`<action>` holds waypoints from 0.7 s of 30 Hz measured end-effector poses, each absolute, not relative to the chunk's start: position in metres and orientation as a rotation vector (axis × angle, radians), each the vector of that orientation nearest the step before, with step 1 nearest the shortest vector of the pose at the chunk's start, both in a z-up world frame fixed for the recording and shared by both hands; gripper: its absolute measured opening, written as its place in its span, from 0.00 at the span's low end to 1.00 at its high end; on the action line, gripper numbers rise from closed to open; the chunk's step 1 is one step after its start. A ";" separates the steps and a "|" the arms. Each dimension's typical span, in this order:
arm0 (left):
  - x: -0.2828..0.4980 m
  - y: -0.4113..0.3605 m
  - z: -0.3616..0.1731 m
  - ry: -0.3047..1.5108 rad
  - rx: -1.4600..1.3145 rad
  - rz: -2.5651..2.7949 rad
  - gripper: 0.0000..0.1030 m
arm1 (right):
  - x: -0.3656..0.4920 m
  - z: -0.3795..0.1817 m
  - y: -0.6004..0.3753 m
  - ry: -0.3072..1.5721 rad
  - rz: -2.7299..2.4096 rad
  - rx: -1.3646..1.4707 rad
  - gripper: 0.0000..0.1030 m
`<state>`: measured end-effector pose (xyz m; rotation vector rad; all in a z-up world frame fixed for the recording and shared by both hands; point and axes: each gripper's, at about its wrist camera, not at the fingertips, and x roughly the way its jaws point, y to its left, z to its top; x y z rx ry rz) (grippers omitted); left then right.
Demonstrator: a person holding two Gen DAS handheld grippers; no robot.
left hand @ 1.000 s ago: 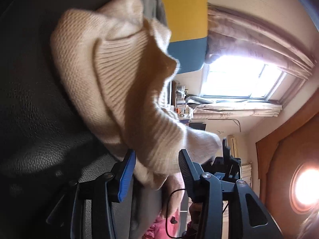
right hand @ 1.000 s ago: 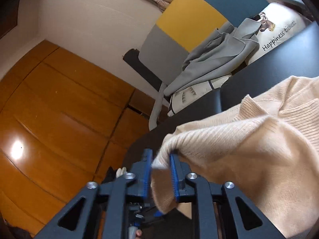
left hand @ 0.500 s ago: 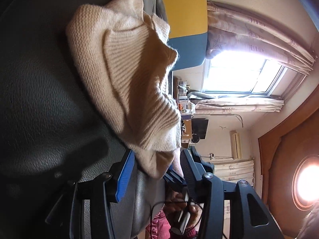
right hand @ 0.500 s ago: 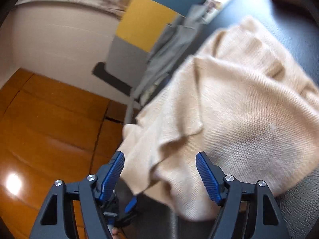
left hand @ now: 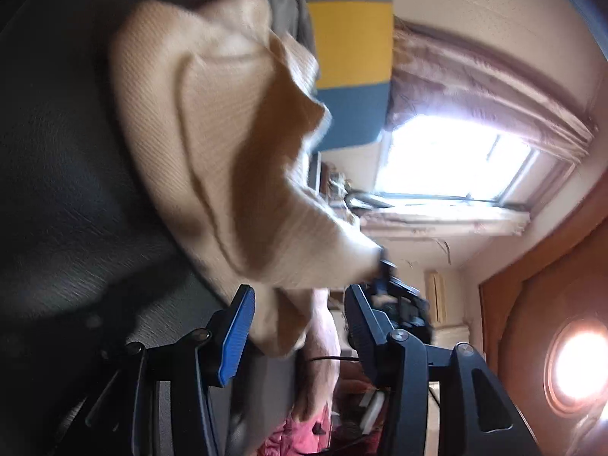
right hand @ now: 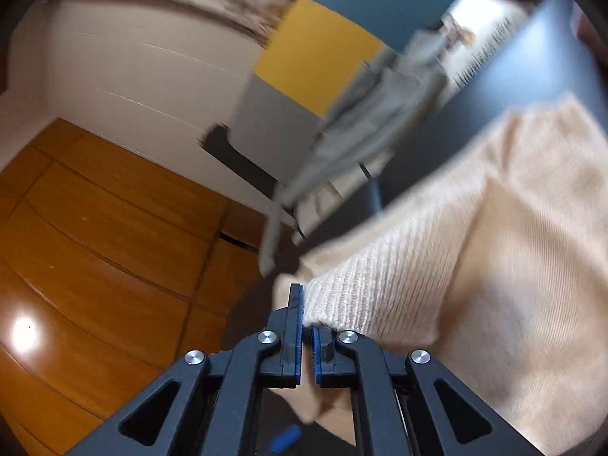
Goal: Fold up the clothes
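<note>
A cream knit sweater (left hand: 212, 144) lies bunched on a dark leather surface (left hand: 57, 190), one corner lifted off it. My left gripper (left hand: 298, 304) is open, and a fold of the sweater hangs loose between its blue-padded fingers (left hand: 235, 326). In the right wrist view my right gripper (right hand: 306, 315) is shut on the ribbed edge of the sweater (right hand: 456, 285), which spreads to the right. The right gripper (left hand: 395, 296) also shows in the left wrist view, holding the raised corner. Both views are motion-blurred.
A grey garment (right hand: 380, 114) drapes over a chair with a yellow, blue and grey back (right hand: 315, 57) beyond the dark surface (right hand: 532, 64). Wooden cabinet doors (right hand: 95, 228) stand at left. A person's forearm (left hand: 323, 353) shows below the left gripper, with a bright window (left hand: 437, 163) behind.
My right gripper, open half a second ago, has shut on the sweater's ribbed edge and pulled a corner up. The left gripper stays open with fabric between its fingers.
</note>
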<state>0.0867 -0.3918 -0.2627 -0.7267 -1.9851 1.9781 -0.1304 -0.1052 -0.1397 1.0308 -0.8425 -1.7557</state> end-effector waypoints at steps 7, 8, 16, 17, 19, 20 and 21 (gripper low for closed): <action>0.081 -0.400 -0.260 -2.032 -0.669 1.997 0.55 | -0.143 -0.099 -0.106 -0.895 -1.681 0.954 0.06; 0.078 -0.398 -0.261 -2.050 -0.658 1.979 0.56 | -0.146 -0.096 -0.108 -0.904 -1.669 0.954 0.06; 0.049 -0.399 -0.262 -2.115 -0.632 2.042 0.58 | -0.146 -0.081 -0.111 -0.897 -1.666 0.922 0.08; 0.045 -0.402 -0.260 -2.100 -0.659 2.077 0.56 | -0.147 -0.083 -0.108 -0.890 -1.676 0.921 0.08; 0.037 -0.409 -0.251 -2.050 -0.700 2.162 0.35 | -0.148 -0.086 -0.103 -0.877 -1.694 0.919 0.08; 0.035 -0.413 -0.244 -2.013 -0.711 2.212 0.16 | -0.148 -0.087 -0.100 -0.870 -1.703 0.917 0.08; 0.032 -0.416 -0.237 -1.972 -0.719 2.262 0.08 | -0.149 -0.089 -0.098 -0.863 -1.712 0.916 0.08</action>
